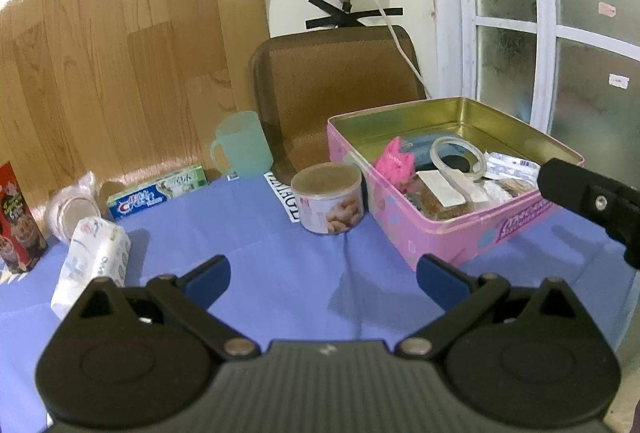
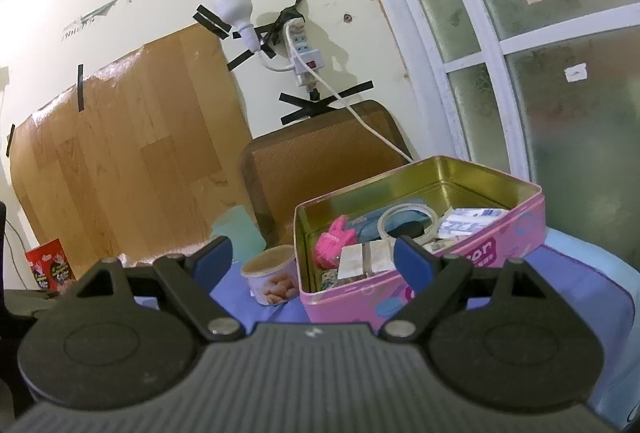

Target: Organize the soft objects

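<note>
A pink tin box (image 1: 448, 237) with a gold inside stands open on the blue cloth. In it lie a pink knitted piece (image 1: 396, 163), a tape roll (image 1: 460, 157), a blue pouch and tissue packets. A soft white tissue pack (image 1: 96, 253) lies at the left on the cloth. My left gripper (image 1: 324, 273) is open and empty, low over the cloth in front of the tin. In the right wrist view my right gripper (image 2: 312, 257) is open and empty, just short of the tin (image 2: 500, 245) and the pink knitted piece (image 2: 334, 241).
A snack can (image 1: 328, 201) stands just left of the tin. Behind it are a green cup (image 1: 240, 143), a toothpaste box (image 1: 158, 191), a tipped glass jar (image 1: 74, 213) and a red box (image 1: 16, 217). A brown chair back (image 1: 336, 81) rises behind the table.
</note>
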